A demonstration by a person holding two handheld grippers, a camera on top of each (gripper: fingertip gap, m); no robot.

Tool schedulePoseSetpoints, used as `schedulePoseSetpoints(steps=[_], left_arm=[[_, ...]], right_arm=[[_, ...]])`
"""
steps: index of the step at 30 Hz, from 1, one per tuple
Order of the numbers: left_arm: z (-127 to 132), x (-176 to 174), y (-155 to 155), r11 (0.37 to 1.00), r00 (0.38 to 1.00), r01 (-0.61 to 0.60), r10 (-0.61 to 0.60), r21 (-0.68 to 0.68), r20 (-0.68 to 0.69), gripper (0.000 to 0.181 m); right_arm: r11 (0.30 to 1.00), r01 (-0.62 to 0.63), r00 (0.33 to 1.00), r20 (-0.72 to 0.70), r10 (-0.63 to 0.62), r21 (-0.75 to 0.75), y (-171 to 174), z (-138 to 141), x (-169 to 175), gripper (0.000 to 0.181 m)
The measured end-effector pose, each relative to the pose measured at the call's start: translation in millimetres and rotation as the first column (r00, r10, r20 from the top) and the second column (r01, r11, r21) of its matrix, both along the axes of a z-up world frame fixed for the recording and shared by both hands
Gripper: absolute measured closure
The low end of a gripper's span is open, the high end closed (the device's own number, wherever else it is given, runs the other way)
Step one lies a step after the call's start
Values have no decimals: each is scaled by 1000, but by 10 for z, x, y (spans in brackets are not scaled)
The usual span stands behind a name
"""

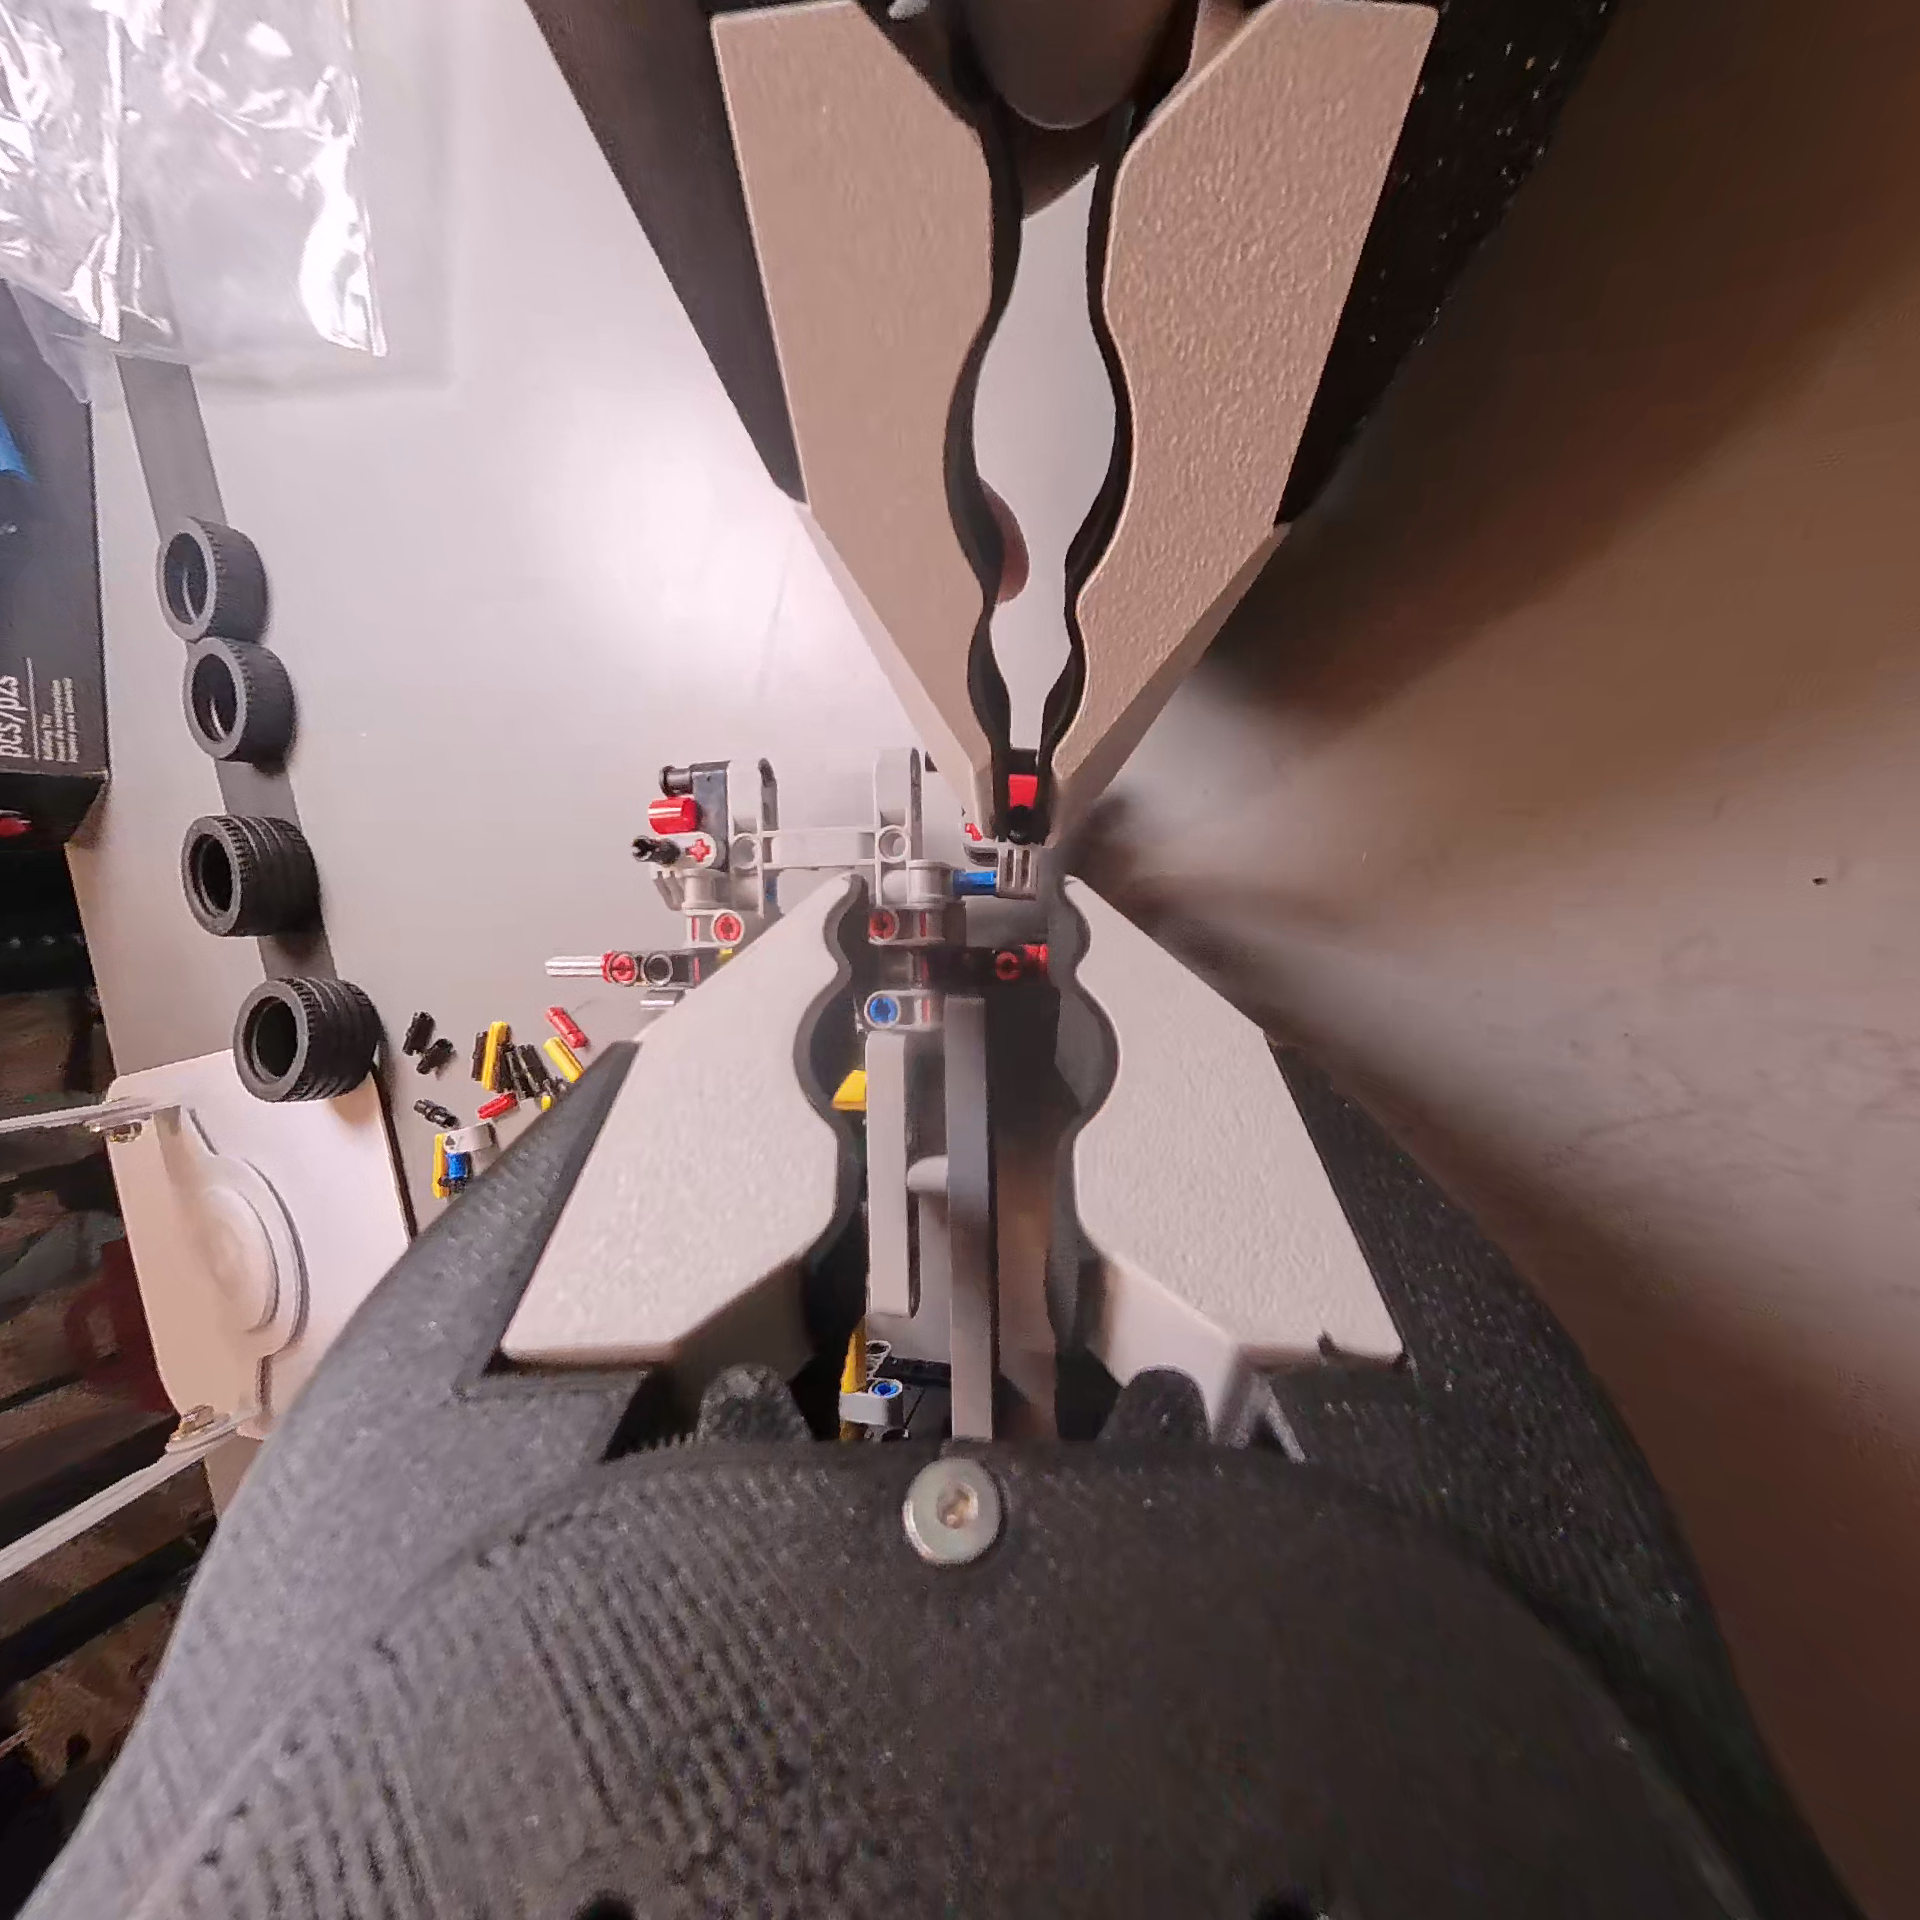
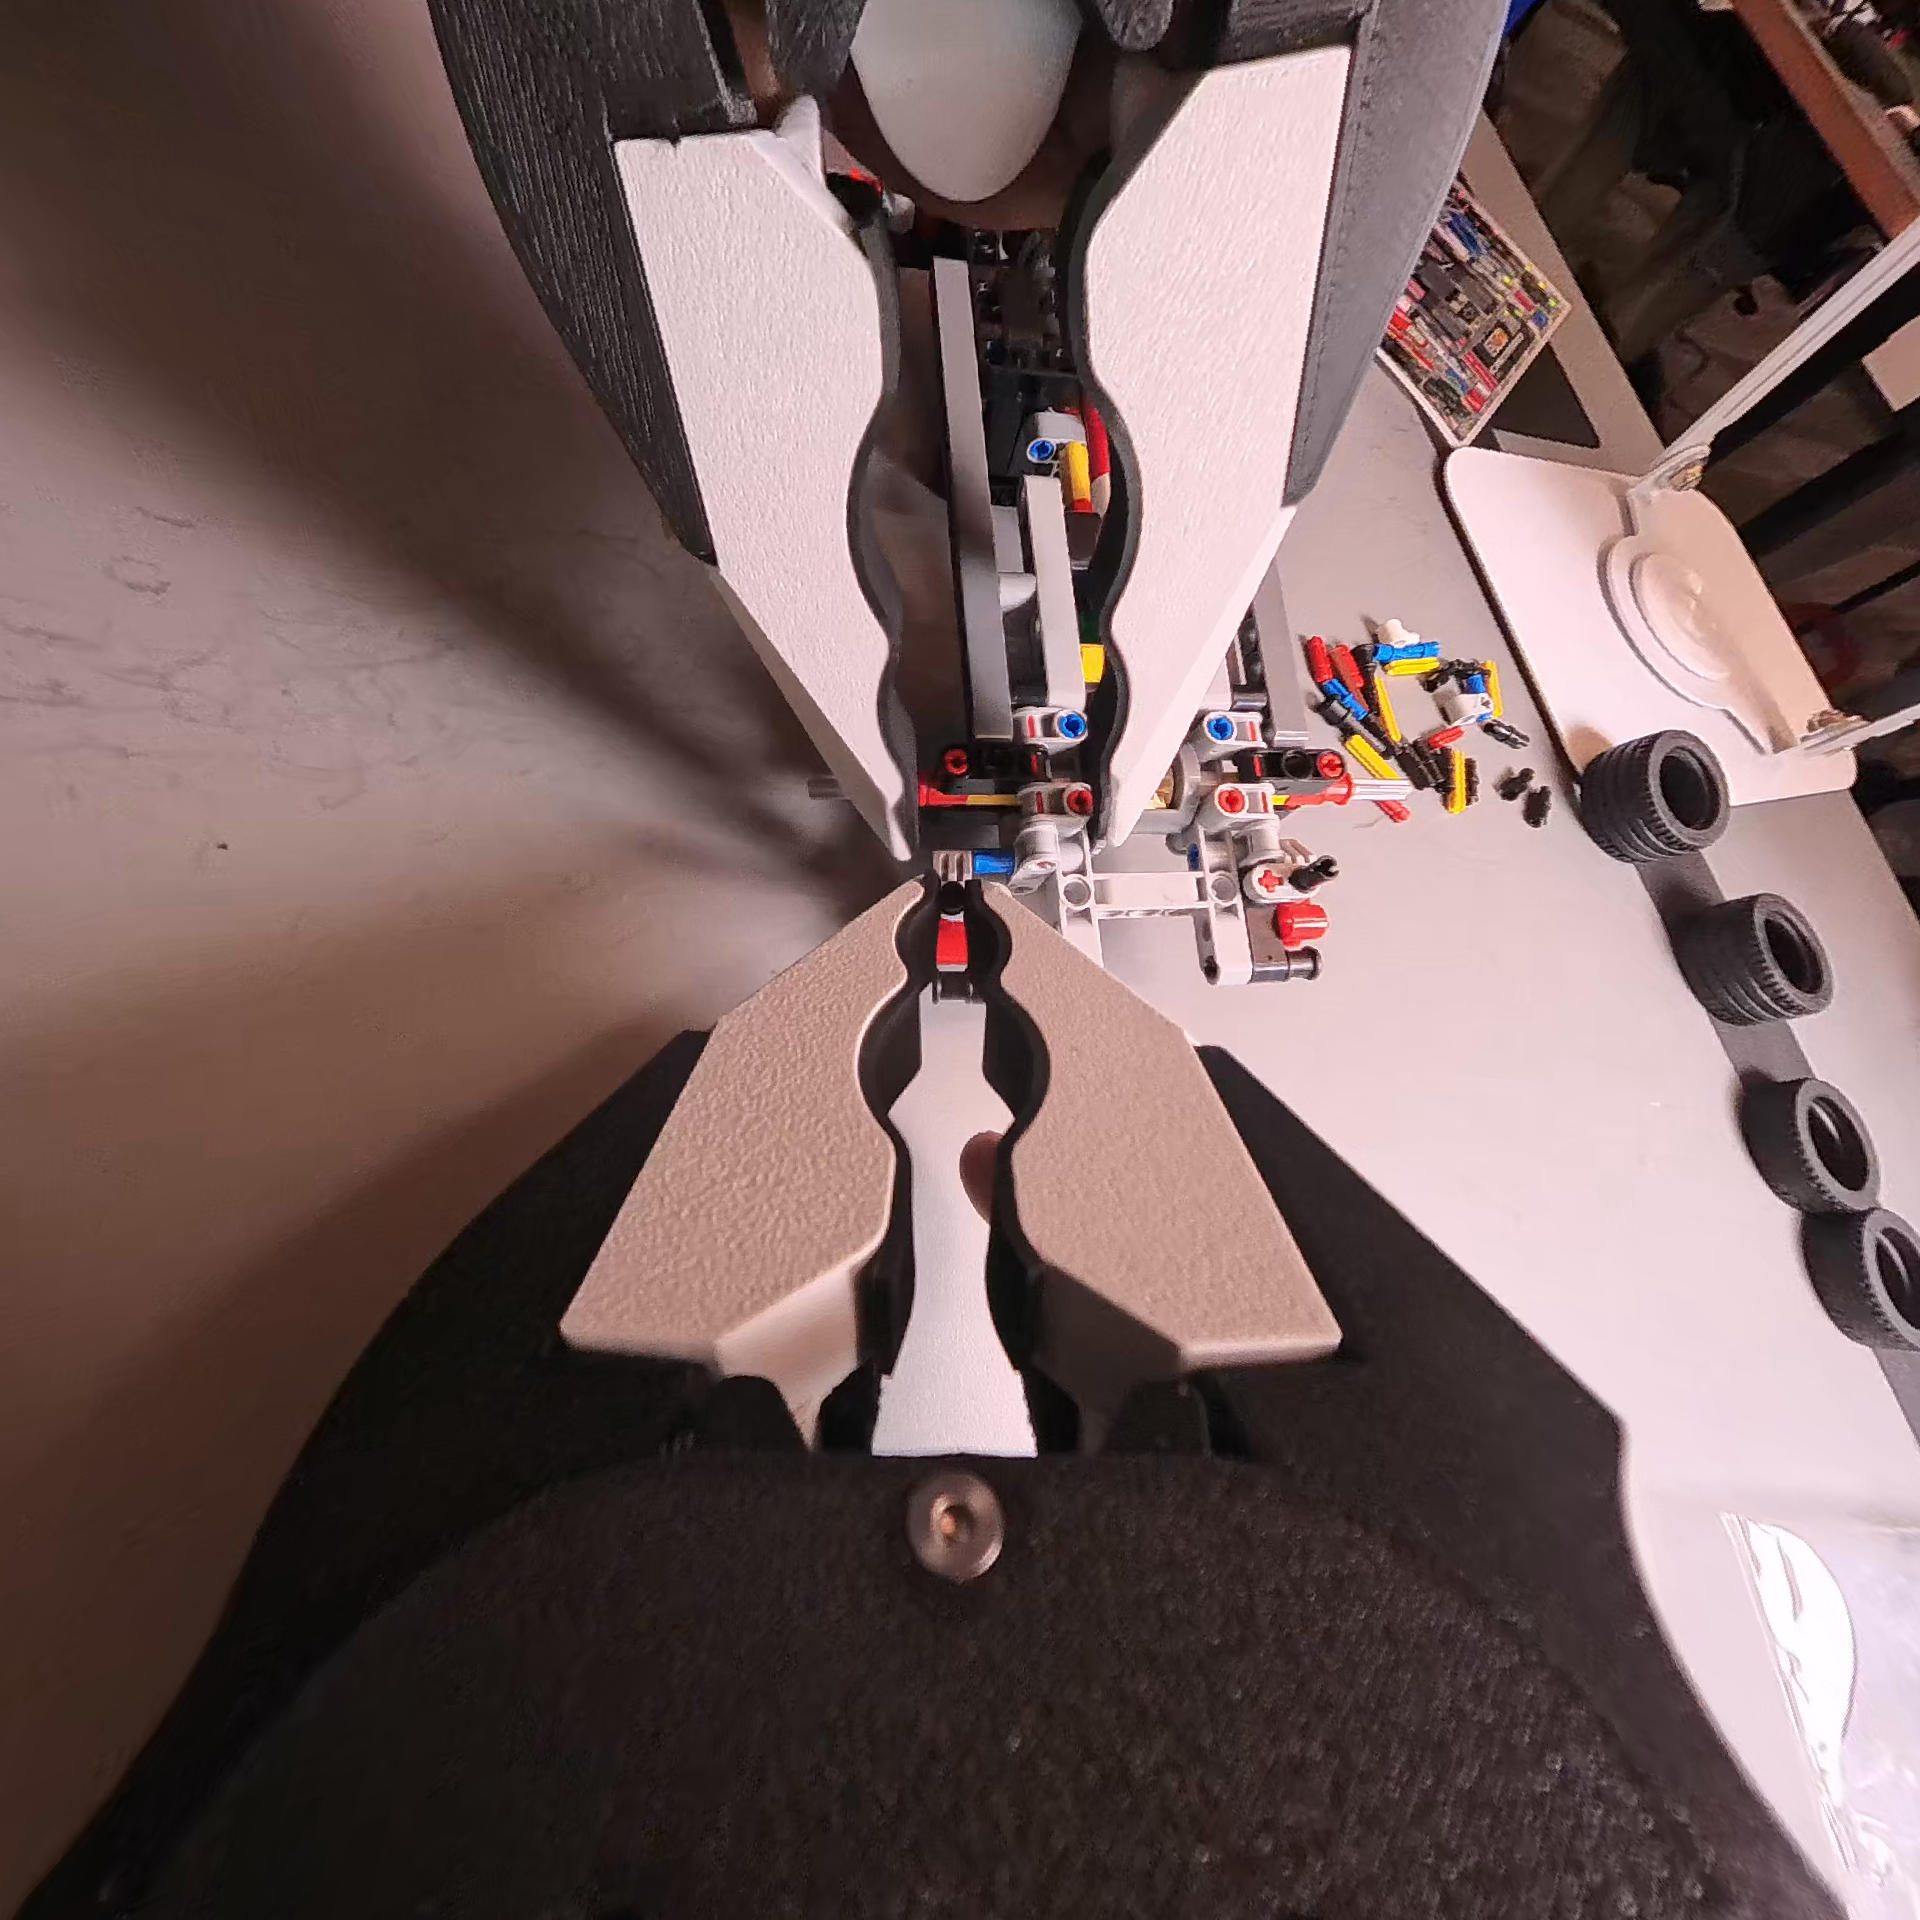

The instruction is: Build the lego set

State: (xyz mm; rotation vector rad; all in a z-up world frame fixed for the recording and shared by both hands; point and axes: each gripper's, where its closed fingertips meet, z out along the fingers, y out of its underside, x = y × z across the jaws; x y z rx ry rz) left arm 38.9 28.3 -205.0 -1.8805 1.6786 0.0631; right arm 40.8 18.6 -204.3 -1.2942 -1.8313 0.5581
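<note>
Above the white bench, held clear of its surface: grey Technic-beam lego chassis with red, blue and yellow pins (image 1: 914, 914), clamped lengthwise between the narrowed fingers of the left gripper (image 1: 956, 894). Meeting it nose to nose: right gripper (image 2: 951, 894), pinched tight on a small red-and-black connector piece (image 2: 950, 940), tip touching a ribbed light-grey end fitting (image 2: 952, 864) beside a blue pin (image 2: 992, 861).

Judged step: pressing the connector into that fitting. Could slip sideways if not square to the hole, popping the piece out of the pinch; too hard a push could twist the chassis in its clamp or knock loose the overhanging frame.

Toward the bench's far edge: scatter of loose black, yellow, red and blue pins (image 2: 1403, 717), row of four black rubber tyres (image 1: 244, 831), crinkled clear plastic bag (image 1: 197, 156) at one corner.
</note>
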Motion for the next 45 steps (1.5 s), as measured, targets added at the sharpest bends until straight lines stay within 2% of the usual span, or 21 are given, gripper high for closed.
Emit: schedulePoseSetpoints(steps=[7, 15, 26, 33, 45], left_arm=[[15, -8, 47, 1000, 1000, -5, 5, -10, 12, 152], [0, 21, 69, 999, 1000, -7, 8, -37, 3, 146], [-80, 55, 92, 1000, 1000, -10, 11, -22, 21, 158], [-74, 38, 58, 1000, 999, 12, -11, -9, 38, 159], [-72, -33, 9, 999, 999, 24, -25, 36, 31, 158]], right_arm=[[999, 0, 1000, -4, -1, -41, 36, 14, 0, 181], [1000, 2, 1000, 0, -2, -25, 66, 8, 8, 181], [1000, -1, 1000, -2, 1, -9, 91, -11, 12, 181], [999, -42, 998, -44, 43, 23, 68, -14, -6, 181], [993, -18, 994, -101, 30, 118, 15, -16, -78, 180]])
